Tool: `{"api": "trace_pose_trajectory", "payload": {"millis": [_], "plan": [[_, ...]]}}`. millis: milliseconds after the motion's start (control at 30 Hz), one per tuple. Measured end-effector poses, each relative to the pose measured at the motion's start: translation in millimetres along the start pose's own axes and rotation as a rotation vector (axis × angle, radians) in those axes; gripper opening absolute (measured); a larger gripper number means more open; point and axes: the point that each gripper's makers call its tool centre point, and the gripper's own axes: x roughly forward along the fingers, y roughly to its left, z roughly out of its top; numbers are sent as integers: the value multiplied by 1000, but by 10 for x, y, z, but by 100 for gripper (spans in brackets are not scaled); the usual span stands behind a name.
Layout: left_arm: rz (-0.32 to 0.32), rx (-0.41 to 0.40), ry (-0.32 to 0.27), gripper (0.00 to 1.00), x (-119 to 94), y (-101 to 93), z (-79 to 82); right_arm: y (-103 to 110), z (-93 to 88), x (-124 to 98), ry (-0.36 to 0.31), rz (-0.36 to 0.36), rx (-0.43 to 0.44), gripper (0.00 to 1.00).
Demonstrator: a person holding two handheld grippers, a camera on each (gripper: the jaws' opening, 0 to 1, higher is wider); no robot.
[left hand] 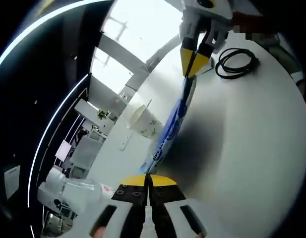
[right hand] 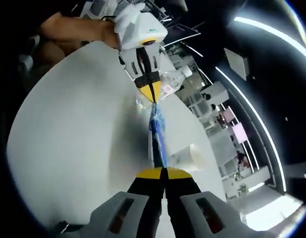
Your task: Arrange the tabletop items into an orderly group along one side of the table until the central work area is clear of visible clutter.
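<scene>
Grippers are pinching opposite ends of a blue-and-white printed tube [left hand: 170,130] above the round white table [left hand: 252,129]: left gripper [left hand: 147,179] and right gripper [right hand: 163,172] both closed on it. Left gripper view is showing a black coiled cable [left hand: 236,62] beyond; right gripper view, a clear plastic bottle [right hand: 173,79].

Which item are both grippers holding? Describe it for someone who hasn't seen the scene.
On the white round table, a long flat blue-and-white printed packet is stretched between the left gripper and right gripper. Unlike the paper cup or black cable coil, it's held off the tabletop.
</scene>
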Motion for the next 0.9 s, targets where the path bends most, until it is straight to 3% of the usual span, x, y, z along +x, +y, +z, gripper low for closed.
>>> {"api": "trace_pose_trajectory", "payload": {"millis": [333, 900], "plan": [[28, 1, -19, 0, -24, 97, 58, -169, 74, -85, -22, -83, -27, 0], [83, 33, -64, 0, -222, 267, 352, -460, 180, -298, -50, -198, -64, 0]]}}
